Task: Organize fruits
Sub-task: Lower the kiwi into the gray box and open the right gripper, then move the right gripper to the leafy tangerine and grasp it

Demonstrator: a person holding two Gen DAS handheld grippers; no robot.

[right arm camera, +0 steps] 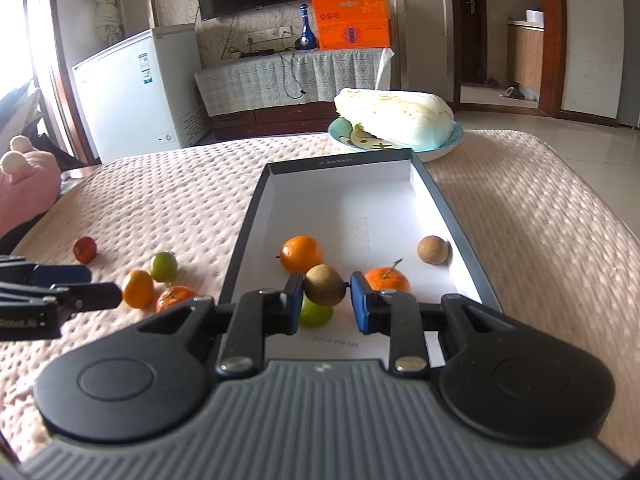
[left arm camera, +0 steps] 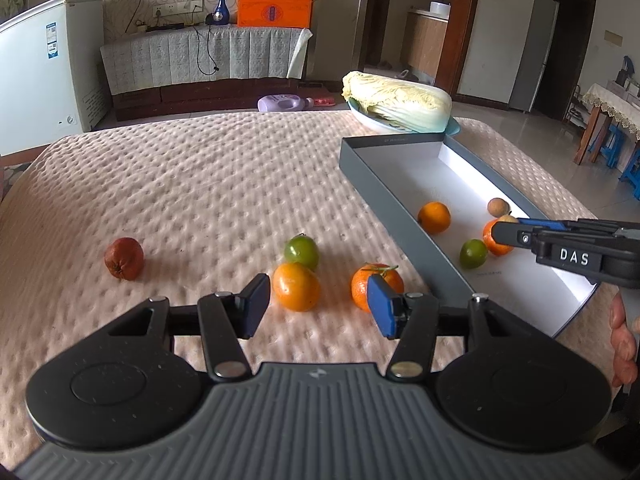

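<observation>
Brown, round fruit (right arm camera: 325, 289) sits pinched in the right gripper (right arm camera: 326, 300) above the grey box's (right arm camera: 460, 236) near end. Left gripper (left arm camera: 318, 306), jaws apart and empty, hovers just before two oranges (left arm camera: 296, 286) on the tabletop (left arm camera: 200, 184).

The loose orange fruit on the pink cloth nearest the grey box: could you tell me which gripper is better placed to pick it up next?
Left. The left gripper is open just short of the stemmed orange fruit, while the right gripper is over the grey box, shut on a small brown fruit.
</observation>
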